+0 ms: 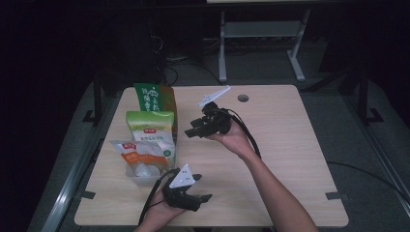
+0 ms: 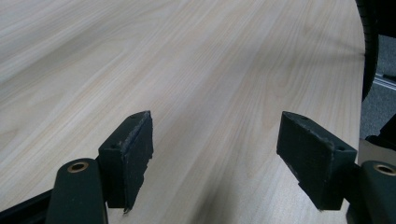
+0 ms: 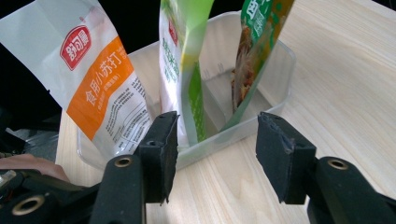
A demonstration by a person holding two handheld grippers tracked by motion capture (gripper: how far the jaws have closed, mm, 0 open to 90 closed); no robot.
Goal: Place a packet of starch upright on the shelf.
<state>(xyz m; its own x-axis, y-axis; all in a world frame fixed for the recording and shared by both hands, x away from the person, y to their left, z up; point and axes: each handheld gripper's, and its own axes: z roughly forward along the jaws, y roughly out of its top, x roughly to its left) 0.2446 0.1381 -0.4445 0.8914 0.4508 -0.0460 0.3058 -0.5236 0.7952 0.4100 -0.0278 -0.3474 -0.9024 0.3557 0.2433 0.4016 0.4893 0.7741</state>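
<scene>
1. Fingers of the right gripper (image 3: 212, 156) stand parted with nothing between them, pads (image 3: 161, 149) just short of the clear plastic bin's (image 3: 280, 81) near wall, lower centre of the right gripper view.
2. Left gripper (image 2: 215, 158) jaws wide apart, nothing held; bare wooden table (image 2: 187, 60) beyond them. High view: it sits at bottom centre (image 1: 196, 195), apart from the bin.
3. Three pouches stand upright in the bin, centre-left of the high view: white-and-orange pouch (image 3: 91, 79), light green pouch (image 3: 180, 56), dark green pouch (image 3: 257, 42).
4. Handling, judged: pouches look light, soft-sided, glossy film likely slippery; contents may shift. Bin walls thin, somewhat flexible.
5. Best hold, judged: pinch the flat sealed top edge of a pouch, not its bulging middle.
</scene>
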